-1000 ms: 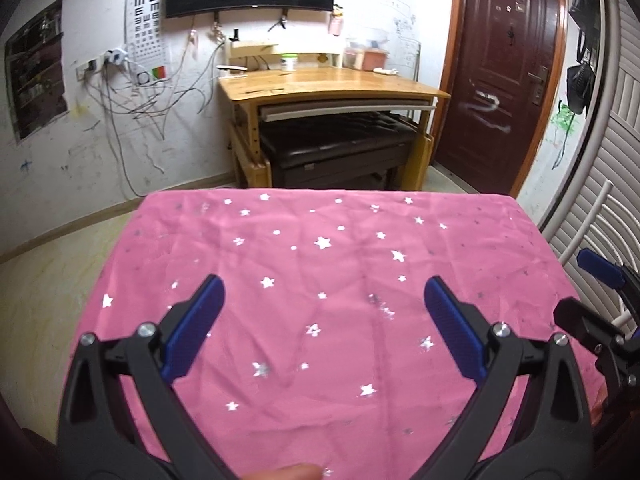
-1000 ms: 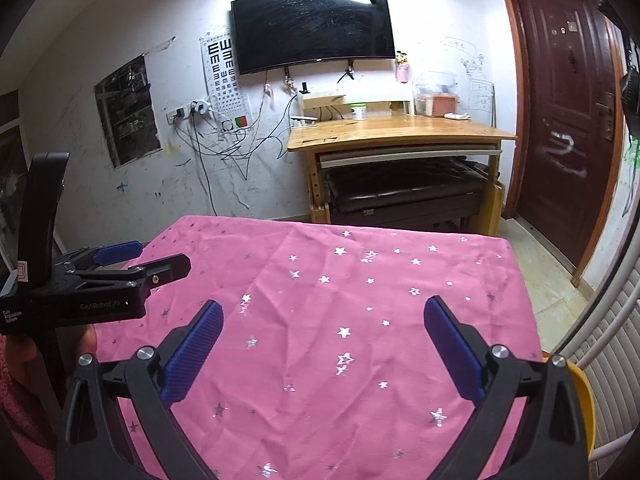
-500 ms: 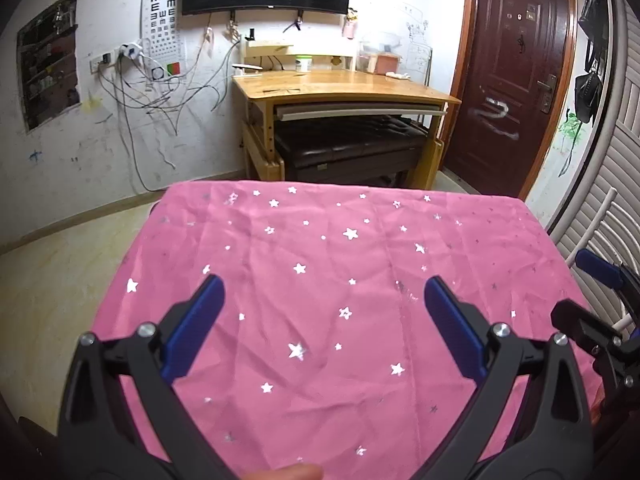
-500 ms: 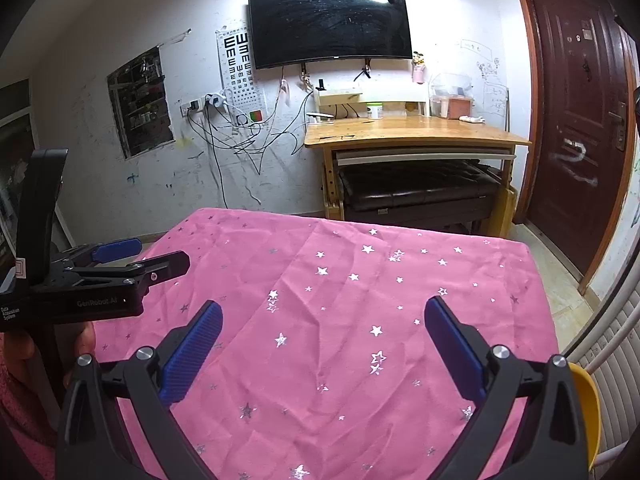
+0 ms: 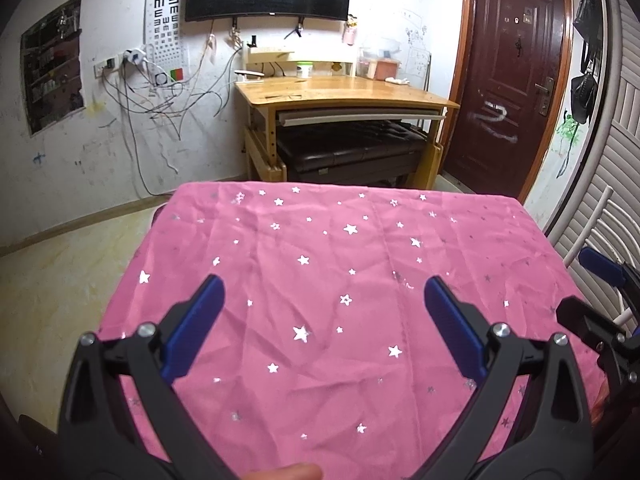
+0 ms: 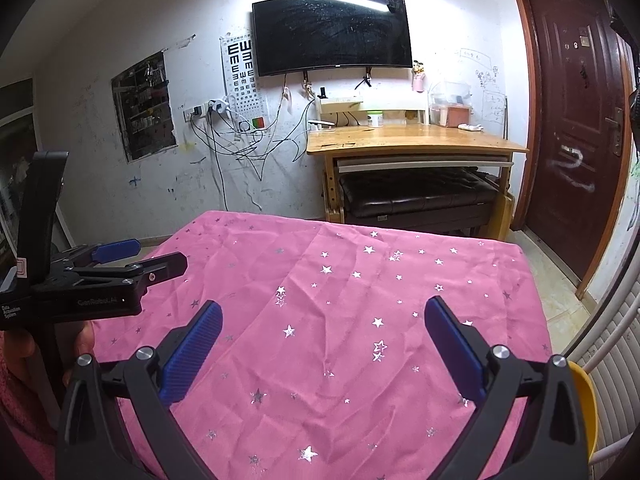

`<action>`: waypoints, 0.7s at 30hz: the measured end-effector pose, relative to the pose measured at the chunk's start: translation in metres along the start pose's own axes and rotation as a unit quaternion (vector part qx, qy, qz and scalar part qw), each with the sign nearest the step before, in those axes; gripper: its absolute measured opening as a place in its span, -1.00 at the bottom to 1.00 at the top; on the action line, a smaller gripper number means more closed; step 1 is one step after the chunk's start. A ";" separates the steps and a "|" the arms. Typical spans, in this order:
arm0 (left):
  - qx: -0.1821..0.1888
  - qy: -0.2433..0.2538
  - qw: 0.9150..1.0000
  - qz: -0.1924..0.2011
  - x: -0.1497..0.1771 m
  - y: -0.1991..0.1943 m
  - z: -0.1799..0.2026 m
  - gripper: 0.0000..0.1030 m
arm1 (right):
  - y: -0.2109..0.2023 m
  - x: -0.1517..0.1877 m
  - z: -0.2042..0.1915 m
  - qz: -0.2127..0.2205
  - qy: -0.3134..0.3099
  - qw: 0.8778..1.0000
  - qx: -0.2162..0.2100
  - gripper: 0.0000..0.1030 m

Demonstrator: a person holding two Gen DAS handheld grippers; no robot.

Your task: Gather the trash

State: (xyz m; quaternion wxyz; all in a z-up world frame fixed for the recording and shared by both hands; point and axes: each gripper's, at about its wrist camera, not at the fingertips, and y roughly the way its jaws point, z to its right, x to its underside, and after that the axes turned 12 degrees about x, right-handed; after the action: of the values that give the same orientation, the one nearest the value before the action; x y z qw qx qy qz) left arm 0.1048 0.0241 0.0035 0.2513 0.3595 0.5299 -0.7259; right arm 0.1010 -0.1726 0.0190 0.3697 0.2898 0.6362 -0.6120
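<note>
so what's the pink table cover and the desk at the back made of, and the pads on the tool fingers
Pink table cover: looks like thin woven fabric, going by its creases, with shiny silver foil-like stars. Desk: seemingly light wood with a glossy varnish, since the top reflects light. Blue pads on the right tool: ribbed, matte, probably rubber or soft plastic, set on black, likely plastic, arms.

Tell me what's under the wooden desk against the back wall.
Under the wooden desk sits a dark padded bench, pushed in between the legs, below a pale pull-out tray. The floor beneath the bench is hidden by the pink starred tablecloth.
</note>
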 end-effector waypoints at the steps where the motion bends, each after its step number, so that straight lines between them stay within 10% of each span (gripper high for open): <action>1: 0.000 0.000 1.000 0.000 0.000 0.000 0.000 0.86 | 0.000 0.000 0.001 0.000 0.001 1.000 0.000 0.84; 21: -0.004 0.003 1.000 0.005 0.001 -0.004 0.004 0.86 | -0.005 -0.001 0.003 0.009 0.001 1.000 -0.002 0.84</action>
State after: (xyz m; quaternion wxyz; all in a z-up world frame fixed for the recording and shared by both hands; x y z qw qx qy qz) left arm 0.1000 0.0220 0.0055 0.2552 0.3632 0.5315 -0.7214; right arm 0.0983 -0.1756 0.0227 0.3748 0.2954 0.6350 -0.6075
